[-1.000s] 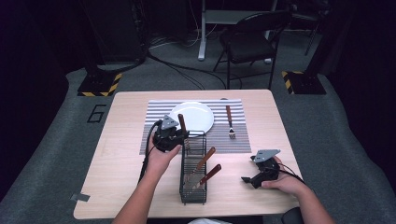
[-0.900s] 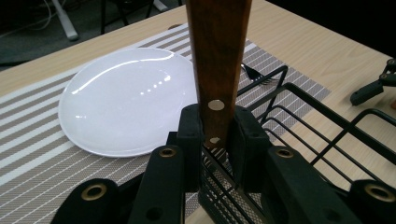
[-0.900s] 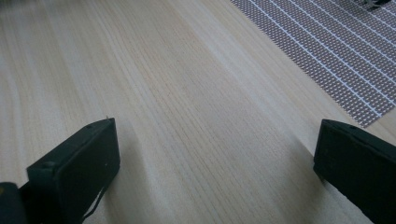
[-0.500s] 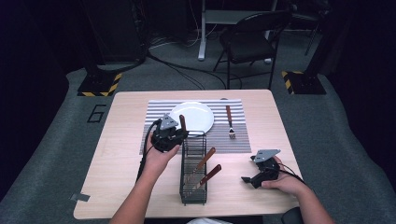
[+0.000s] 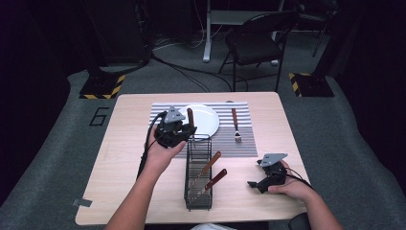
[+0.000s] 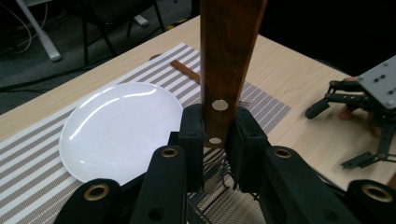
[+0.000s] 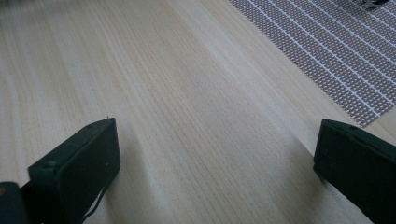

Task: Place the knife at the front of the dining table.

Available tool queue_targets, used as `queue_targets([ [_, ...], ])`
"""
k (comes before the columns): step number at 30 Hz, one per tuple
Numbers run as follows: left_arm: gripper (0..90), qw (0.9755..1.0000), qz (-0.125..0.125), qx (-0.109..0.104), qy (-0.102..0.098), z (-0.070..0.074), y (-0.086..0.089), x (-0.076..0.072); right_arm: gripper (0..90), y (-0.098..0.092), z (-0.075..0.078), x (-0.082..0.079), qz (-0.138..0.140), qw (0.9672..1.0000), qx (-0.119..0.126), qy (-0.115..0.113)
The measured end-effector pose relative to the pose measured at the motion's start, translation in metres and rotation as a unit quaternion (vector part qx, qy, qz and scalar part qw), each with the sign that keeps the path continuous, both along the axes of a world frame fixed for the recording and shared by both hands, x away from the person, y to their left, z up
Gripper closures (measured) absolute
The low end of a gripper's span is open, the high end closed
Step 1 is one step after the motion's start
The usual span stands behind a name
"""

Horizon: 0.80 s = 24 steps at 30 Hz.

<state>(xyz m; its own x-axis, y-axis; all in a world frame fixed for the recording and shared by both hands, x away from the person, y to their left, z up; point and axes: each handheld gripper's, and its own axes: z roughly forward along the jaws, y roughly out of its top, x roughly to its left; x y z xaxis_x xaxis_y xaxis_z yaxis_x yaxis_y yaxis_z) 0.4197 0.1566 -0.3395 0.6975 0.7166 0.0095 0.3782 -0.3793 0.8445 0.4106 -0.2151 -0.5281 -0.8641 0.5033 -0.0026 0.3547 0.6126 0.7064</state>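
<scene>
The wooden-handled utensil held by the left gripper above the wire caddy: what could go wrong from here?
1. The left gripper pinches the wooden-handled utensil near the bottom of its handle, so the long handle may tilt or slip between the fingers.
2. Its metal end appears still down at the wire caddy and could catch the wires and tip it.
3. If it drops, it might strike the white plate.

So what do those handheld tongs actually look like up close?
Both are black. The left tongs and right tongs each carry a grey three-cornered plate on top and trail a black cable. Their jaws are blocky with brass-coloured rivets. The forearms are bare, no sleeves.
</scene>
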Motion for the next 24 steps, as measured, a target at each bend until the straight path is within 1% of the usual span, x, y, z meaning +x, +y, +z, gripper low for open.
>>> queue_targets([
  [2,76.9,1.0,-0.005,-0.003,-0.003,0.009,-0.001,-0.001,0.0,0.0,0.0,0.0,0.0,1.0,0.0,0.0],
  [3,76.9,0.9999,-0.01,0.0,-0.004,0.013,-0.002,-0.001,0.0,0.0,0.0,0.0,0.0,1.0,0.0,0.0],
  [5,76.9,0.9998,-0.012,0.012,-0.011,0.02,-0.005,-0.001,0.0,0.0,0.0,0.001,0.002,1.0,0.0,-0.001],
  [6,76.9,0.9998,-0.013,0.014,-0.011,0.022,-0.005,-0.001,0.0,0.0,0.0,0.001,0.003,1.0,-0.001,-0.002],
  [8,76.9,0.9997,-0.018,0.007,-0.012,0.027,-0.005,-0.002,0.0,0.0,0.0,0.001,0.002,1.0,-0.001,-0.002],
  [12,76.9,0.9995,-0.019,0.01,-0.023,0.041,-0.005,-0.007,0.0,0.0,0.0,0.001,0.001,1.0,-0.001,-0.001],
  [13,76.9,0.9995,-0.019,0.01,-0.023,0.041,-0.005,-0.007,0.0,0.0,0.0,0.001,0.001,1.0,-0.001,-0.002],
  [14,76.9,0.9995,-0.02,0.005,-0.025,0.047,-0.004,-0.009,0.0,0.0,0.0,0.001,0.001,1.0,-0.001,-0.002],
  [16,76.9,0.9993,-0.02,0.01,-0.03,0.055,-0.002,-0.011,0.0,0.0,0.0,0.001,0.001,1.0,-0.001,-0.002],
  [17,76.9,0.9992,-0.018,0.011,-0.033,0.062,0.0,-0.014,0.0,0.0,0.0,0.001,0.002,1.0,-0.001,-0.002],
  [18,76.9,0.9992,-0.018,0.011,-0.033,0.062,0.0,-0.014,0.0,0.0,0.0,0.001,0.002,1.0,-0.001,-0.002],
  [21,76.9,0.9992,-0.019,0.008,-0.036,0.07,0.001,-0.017,0.0,-0.001,0.0,0.001,0.001,1.0,-0.001,-0.002],
  [23,76.9,0.9988,-0.019,0.018,-0.041,0.074,0.002,-0.018,0.0,-0.001,0.0,0.001,0.003,1.0,-0.001,-0.004],
  [24,76.9,0.9989,-0.017,0.02,-0.039,0.076,0.003,-0.017,0.0,-0.001,0.0,0.001,0.003,1.0,-0.001,-0.004],
])
